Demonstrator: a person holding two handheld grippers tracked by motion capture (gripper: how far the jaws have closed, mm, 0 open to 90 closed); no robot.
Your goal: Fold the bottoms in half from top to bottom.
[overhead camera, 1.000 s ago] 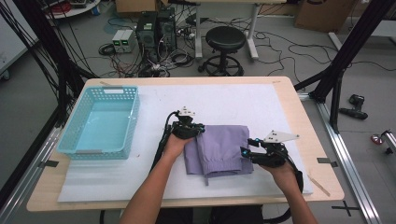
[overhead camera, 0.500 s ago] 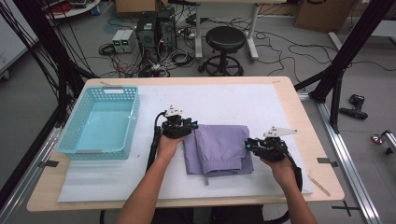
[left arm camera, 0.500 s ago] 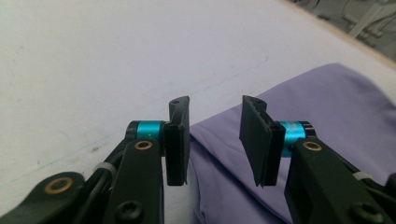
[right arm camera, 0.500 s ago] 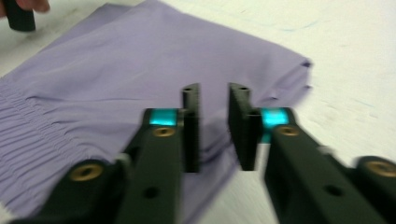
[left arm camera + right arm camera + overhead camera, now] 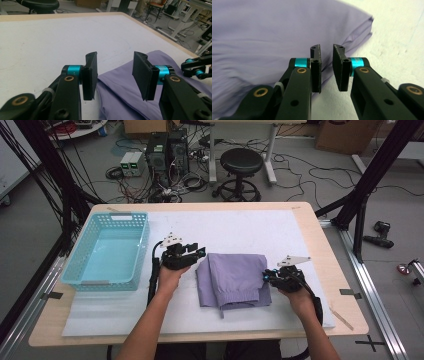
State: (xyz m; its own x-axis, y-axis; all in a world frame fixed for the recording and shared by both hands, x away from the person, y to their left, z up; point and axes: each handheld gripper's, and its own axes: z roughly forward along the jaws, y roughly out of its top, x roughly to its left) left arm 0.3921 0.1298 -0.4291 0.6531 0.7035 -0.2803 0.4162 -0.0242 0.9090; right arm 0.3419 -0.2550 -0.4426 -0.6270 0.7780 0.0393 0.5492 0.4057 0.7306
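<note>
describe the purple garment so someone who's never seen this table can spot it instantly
On the white mat covering the wooden table, look right of the turquoise basket, between the left gripper and the right gripper. The folded garment lies flat there. It is the only soft, lavender thing on the mat; everything nearby is hard plastic or black metal.

The left gripper (image 5: 192, 254), a black two-jaw tool, is showing teal collars, brass-coloured pivot screws, flat ribbed pads (image 5: 90, 75) and a grey three-cornered plate. The right gripper (image 5: 267, 277) is looking alike. Black cables are trailing along bare, sleeveless forearms.
</note>
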